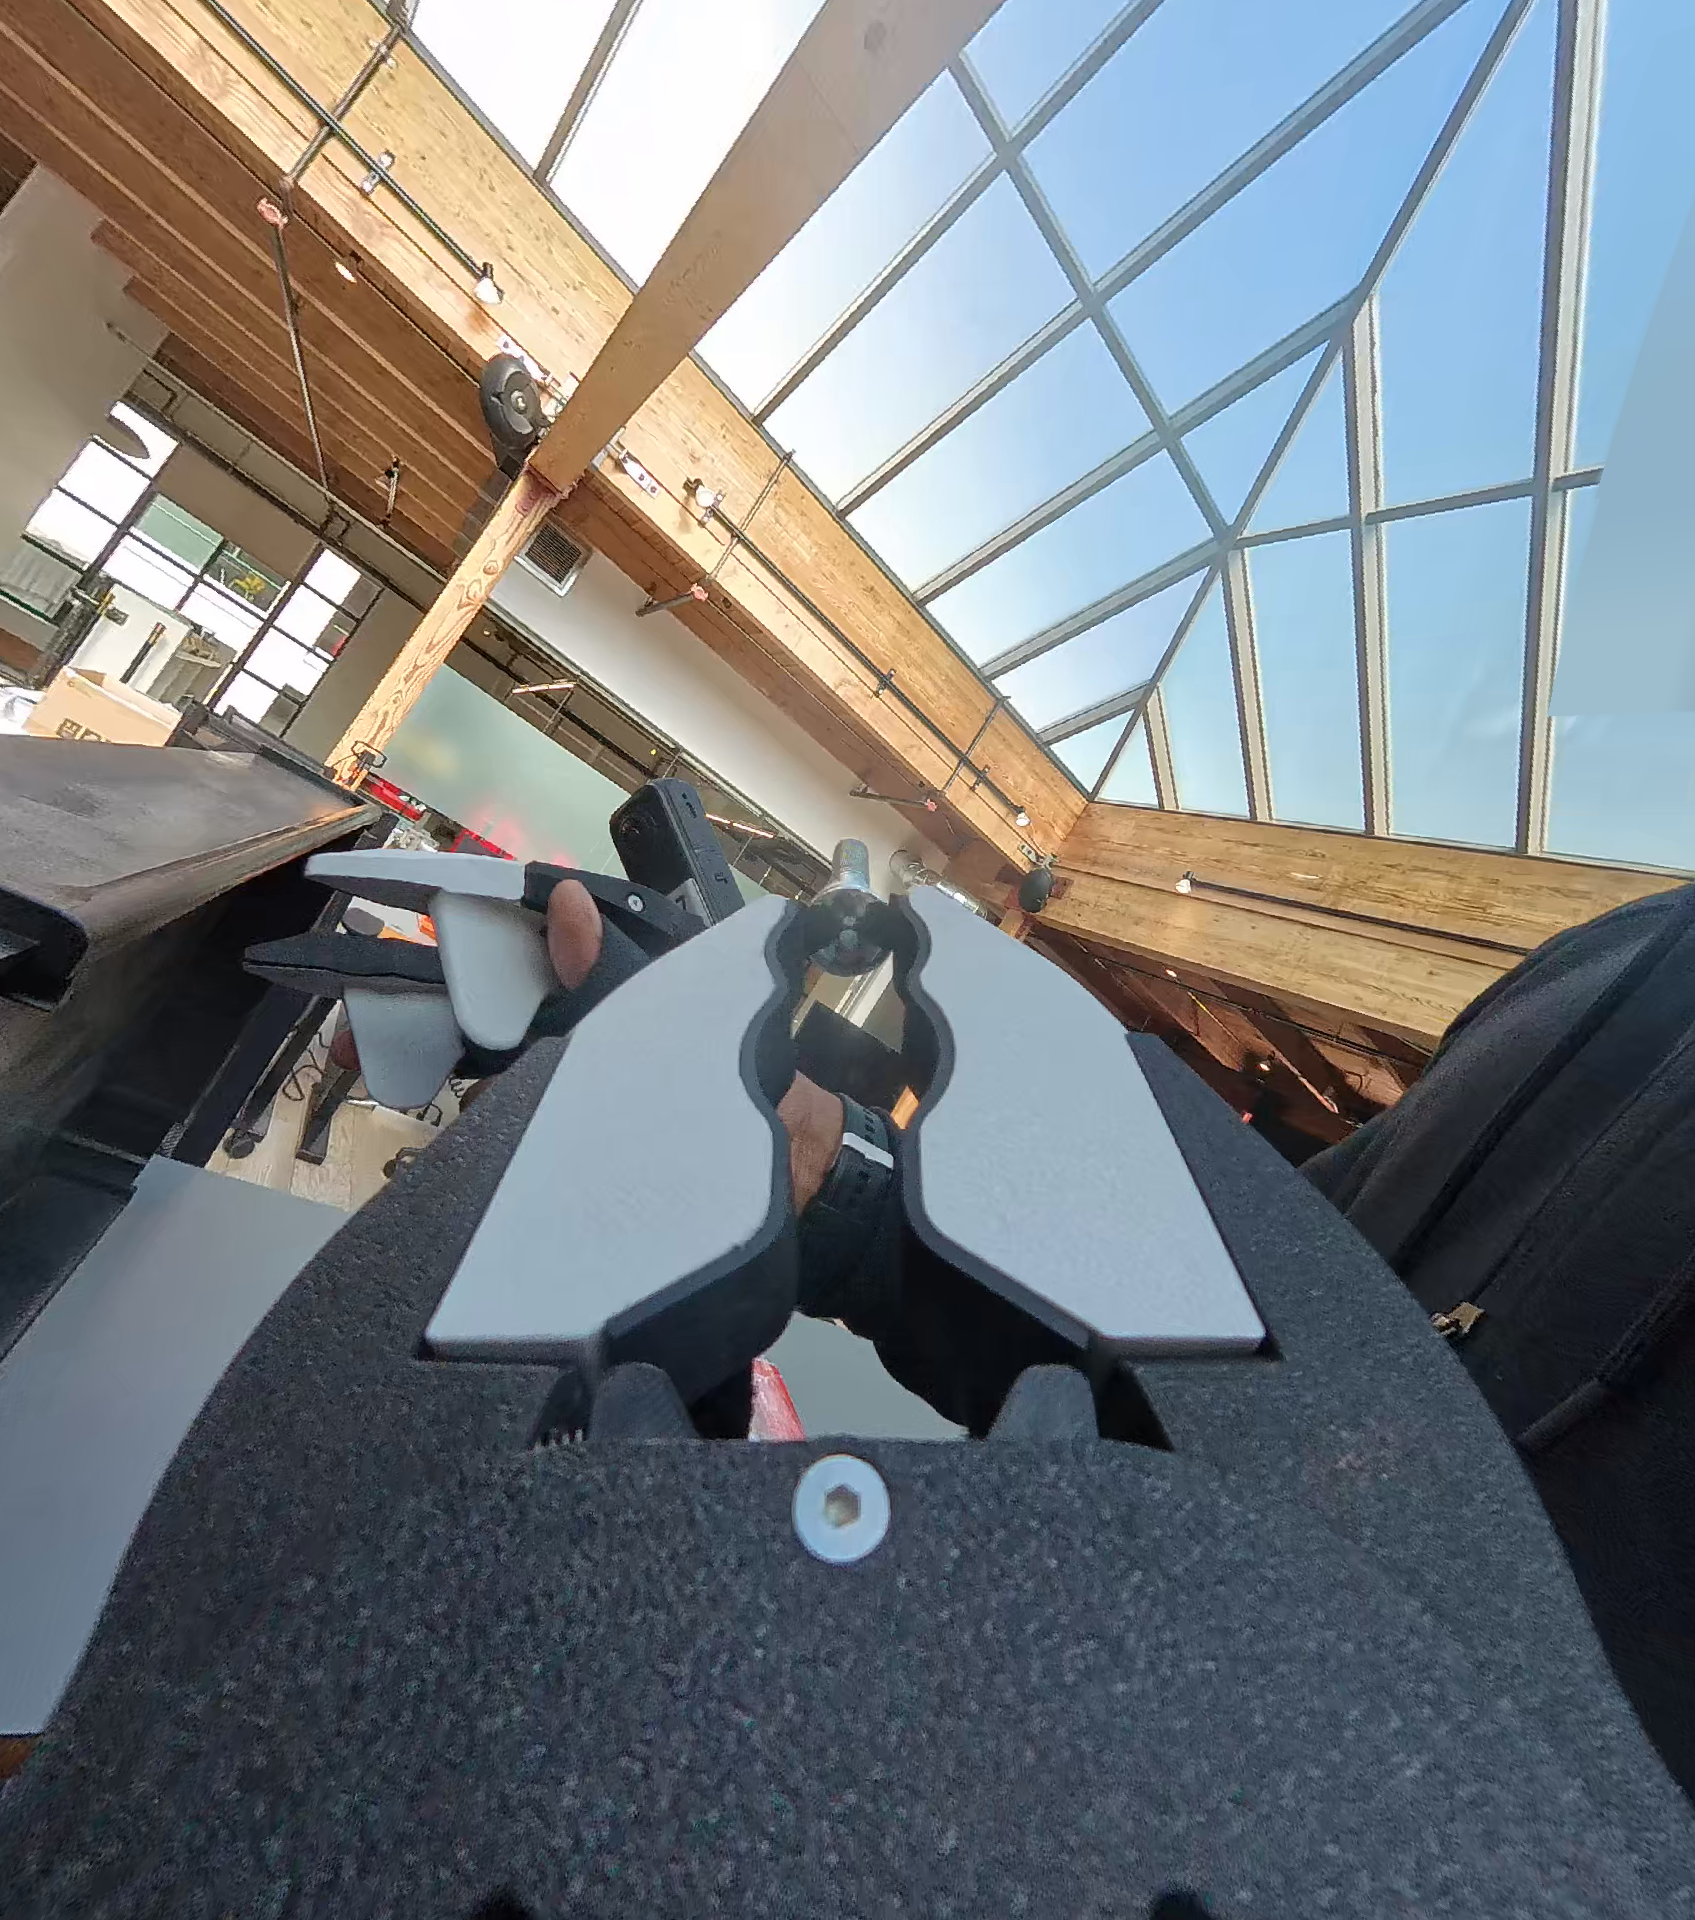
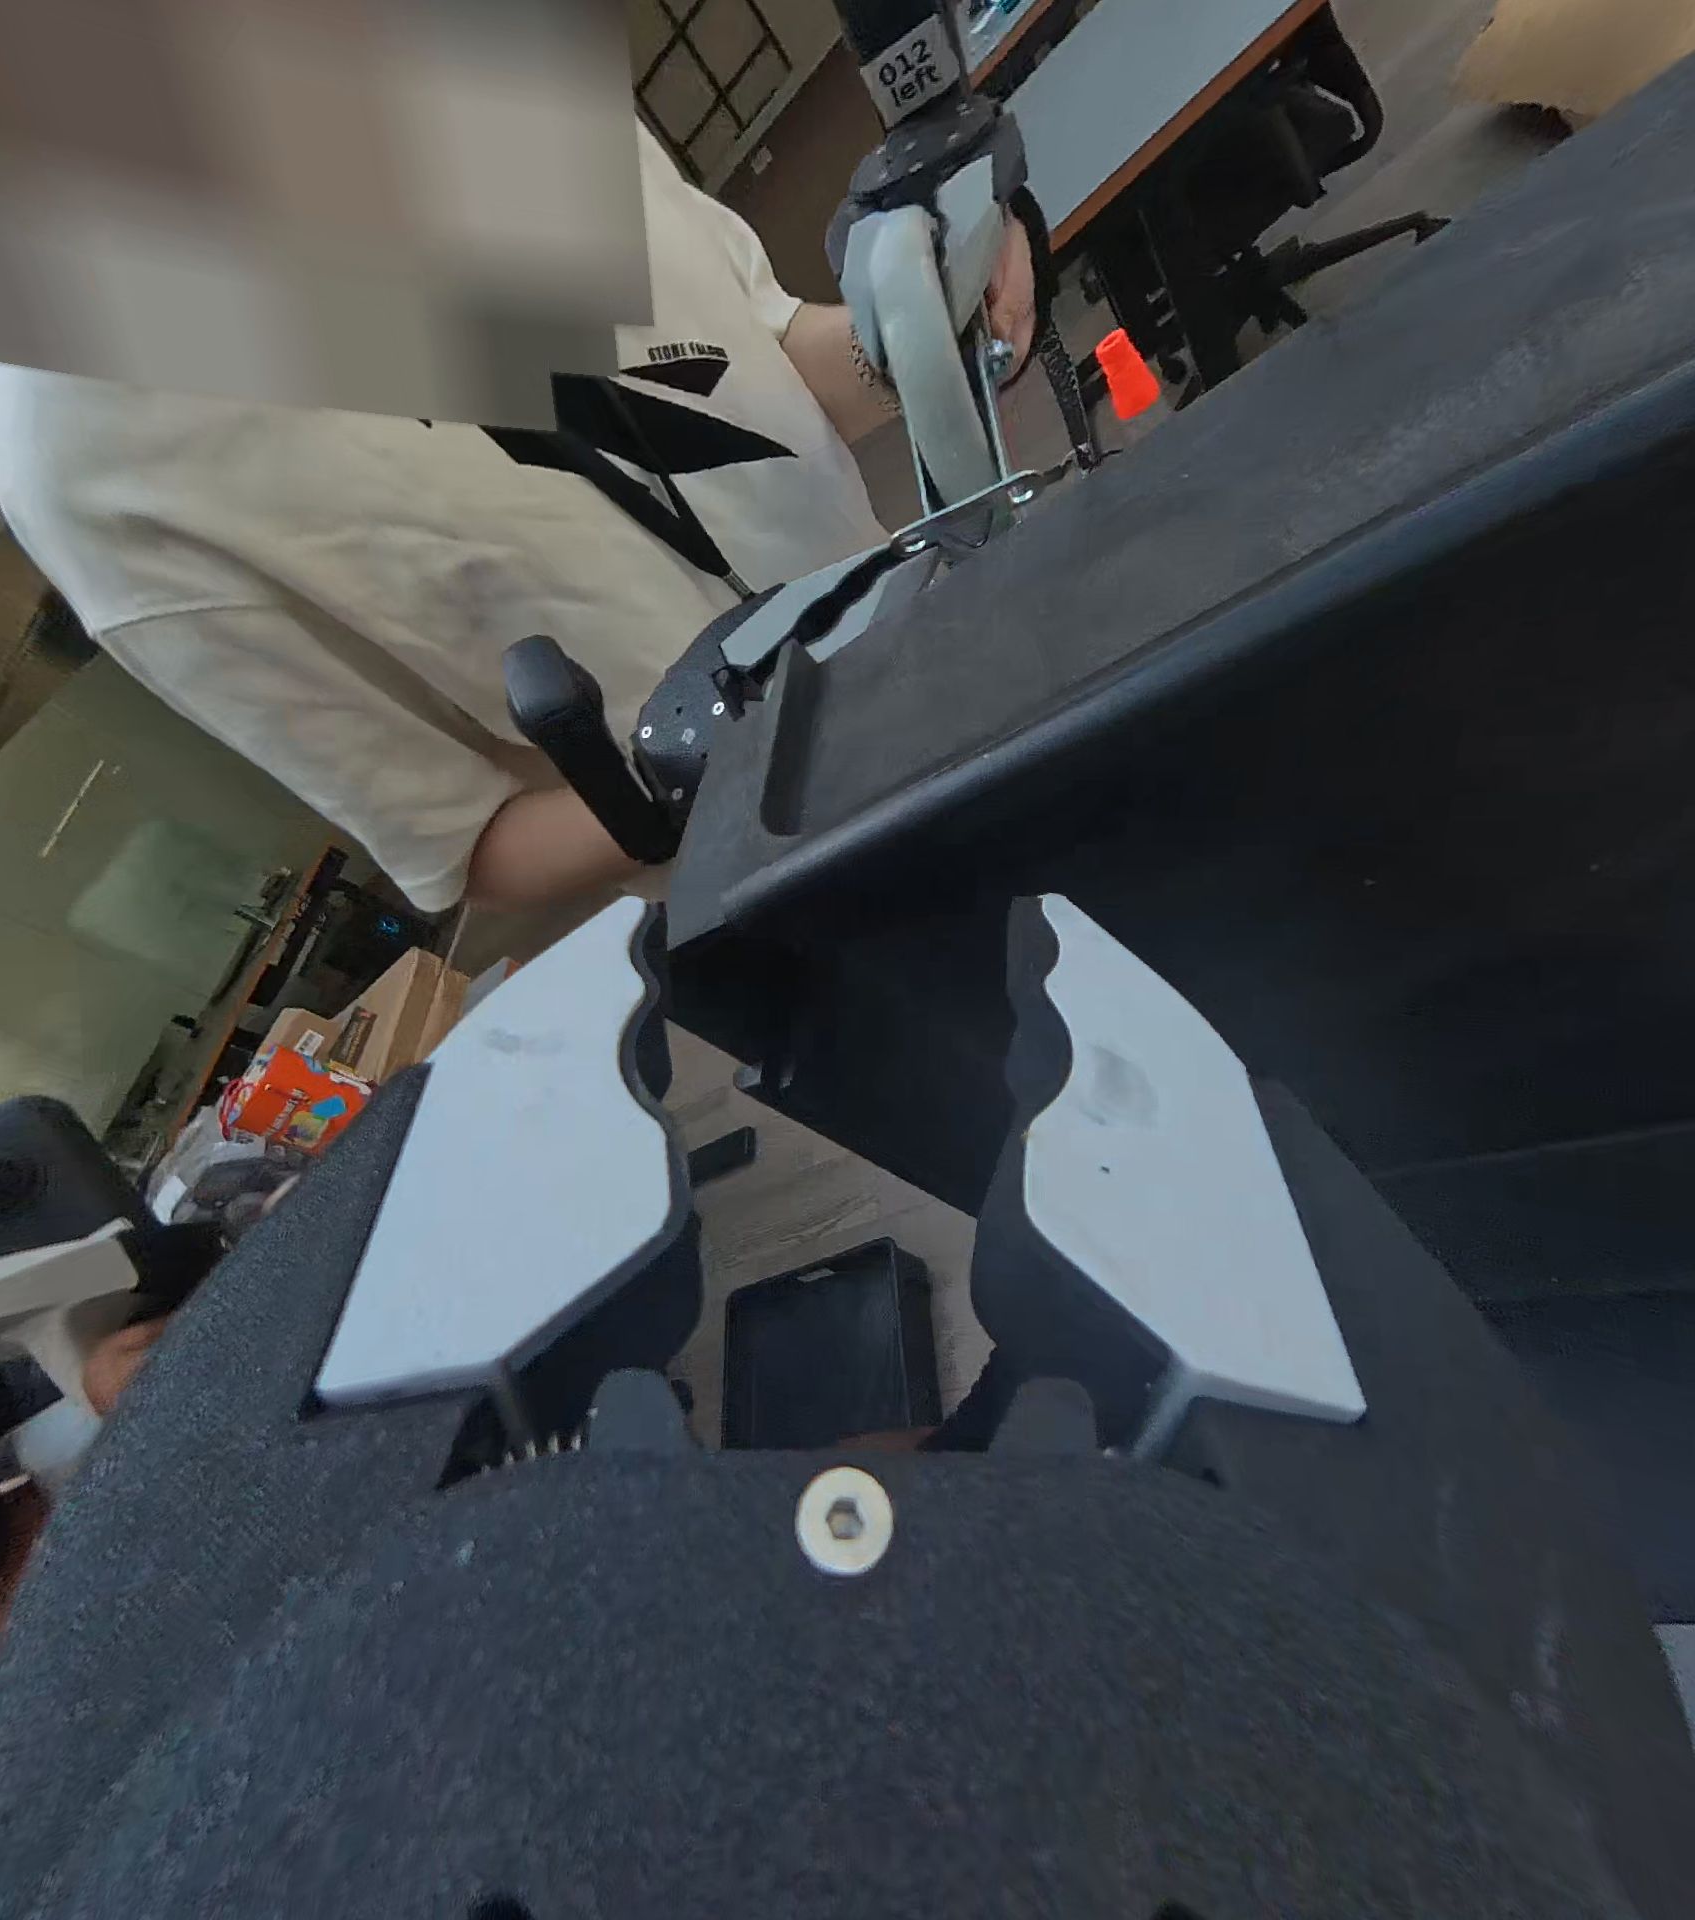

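Grey pads of the left gripper [image 1: 848, 920] stand narrow, nearly meeting, and seem to pinch a small metal bolt [image 1: 848, 862] at their tips, raised toward the skylight [image 1: 1186, 416]. How firmly it is held is hard to tell, as the tips hide its lower end. The right gripper [image 2: 843, 935] gapes wide and empty, its 2 fingers just beside the black table [image 2: 1342, 675] edge, above a black tray [image 2: 822, 1340].

Shiny metal bolt [image 1: 848, 894], matt table [image 2: 1342, 582]
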